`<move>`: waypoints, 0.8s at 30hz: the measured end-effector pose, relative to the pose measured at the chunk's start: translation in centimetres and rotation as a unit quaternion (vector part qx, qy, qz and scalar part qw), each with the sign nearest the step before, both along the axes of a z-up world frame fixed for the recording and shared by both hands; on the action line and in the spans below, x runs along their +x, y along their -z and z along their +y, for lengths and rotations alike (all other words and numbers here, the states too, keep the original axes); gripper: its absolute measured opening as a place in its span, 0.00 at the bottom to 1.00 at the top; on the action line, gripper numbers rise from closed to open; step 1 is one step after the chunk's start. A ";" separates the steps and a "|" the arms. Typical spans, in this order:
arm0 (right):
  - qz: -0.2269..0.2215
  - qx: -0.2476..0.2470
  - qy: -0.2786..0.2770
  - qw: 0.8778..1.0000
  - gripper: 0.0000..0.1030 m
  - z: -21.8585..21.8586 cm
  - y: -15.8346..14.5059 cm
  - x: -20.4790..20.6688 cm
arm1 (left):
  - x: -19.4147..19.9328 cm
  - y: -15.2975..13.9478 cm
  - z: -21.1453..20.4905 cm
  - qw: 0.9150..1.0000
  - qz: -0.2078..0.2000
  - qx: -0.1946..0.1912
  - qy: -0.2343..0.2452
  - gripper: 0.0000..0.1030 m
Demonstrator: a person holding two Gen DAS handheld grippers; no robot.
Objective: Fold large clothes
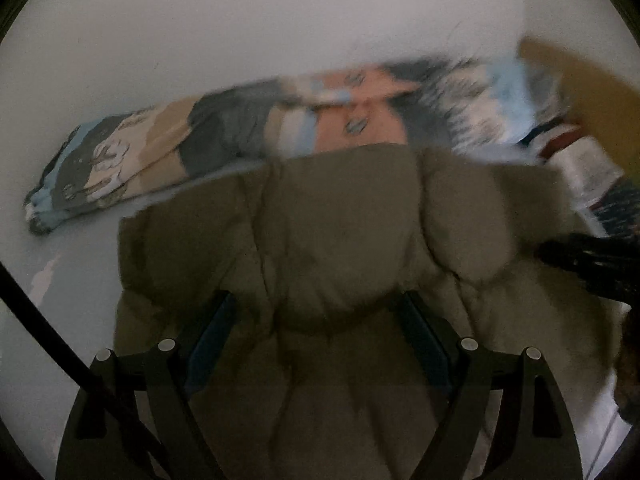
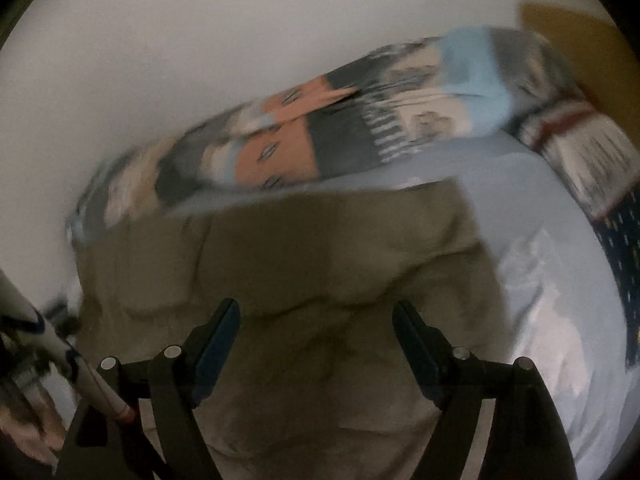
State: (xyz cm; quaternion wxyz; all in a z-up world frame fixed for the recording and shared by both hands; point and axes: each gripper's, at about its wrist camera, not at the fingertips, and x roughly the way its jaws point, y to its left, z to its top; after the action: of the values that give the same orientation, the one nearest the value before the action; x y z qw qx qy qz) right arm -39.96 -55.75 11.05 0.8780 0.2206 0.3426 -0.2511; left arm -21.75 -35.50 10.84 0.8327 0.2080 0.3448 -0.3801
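An olive-brown padded garment [image 1: 340, 240] lies bunched on the light bed surface and fills the lower half of both views [image 2: 300, 280]. My left gripper [image 1: 318, 312] is open, its two fingers wide apart, with folds of the garment bulging between and under them. My right gripper [image 2: 316, 320] is open too, right over the garment's near part. The other gripper shows dark at the right edge of the left wrist view [image 1: 592, 264]. Both views are blurred by motion.
A patchwork quilt [image 1: 240, 132] in grey, peach, beige and light blue lies folded along the wall behind the garment, also in the right wrist view [image 2: 340, 128]. A white wall [image 1: 240, 20] stands behind. A yellow-brown board [image 1: 592, 92] is at right. A black cable [image 1: 48, 332] crosses lower left.
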 end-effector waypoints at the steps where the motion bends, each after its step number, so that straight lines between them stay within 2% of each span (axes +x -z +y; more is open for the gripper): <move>1: 0.012 -0.004 0.001 1.000 0.80 -0.2 0.7 1.0 | 0.7 0.9 -0.8 1.000 0.011 0.015 -0.005 0.81; 3: 0.051 -0.012 0.018 0.998 0.81 -1.4 2.7 2.7 | 2.3 2.4 -1.6 0.999 0.033 0.028 -0.015 0.88; 5: 0.068 0.005 0.017 0.998 0.85 -3.0 4.3 3.3 | 3.7 3.7 -2.2 0.998 0.057 0.031 -0.023 0.93; 8: 0.080 0.036 0.017 0.996 0.90 -4.9 6.6 4.0 | 4.6 5.0 -3.2 0.997 0.061 0.036 -0.032 0.98; 10: 0.088 0.039 0.018 0.995 0.91 -5.3 7.5 4.7 | 4.9 5.4 -3.8 0.996 0.064 0.049 -0.039 0.99; 13: 0.101 0.047 0.022 0.994 0.92 -6.0 8.0 5.5 | 5.5 5.0 -3.0 0.993 0.097 0.039 -0.046 0.98; 16: 0.101 0.050 0.022 0.993 0.91 -5.4 7.0 5.0 | 4.3 3.4 -0.6 0.993 0.108 0.015 -0.043 0.98; 20: 0.058 0.038 0.025 0.997 0.86 -2.6 3.3 1.8 | 0.9 1.2 3.9 0.995 0.088 -0.009 -0.040 0.98; 22: 0.040 0.029 0.024 0.998 0.83 -0.5 1.6 0.1 | -0.6 0.8 5.9 0.995 0.088 -0.013 -0.052 0.98; 24: 0.028 0.030 0.023 0.999 0.73 2.1 0.6 -1.2 | -1.9 0.8 8.0 0.993 0.099 -0.021 -0.066 0.98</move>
State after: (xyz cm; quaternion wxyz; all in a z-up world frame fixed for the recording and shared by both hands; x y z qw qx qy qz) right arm -41.21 -53.68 10.45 0.8551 0.2479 0.3691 -0.2667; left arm -23.64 -27.52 10.00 0.8219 0.1289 0.4306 -0.3500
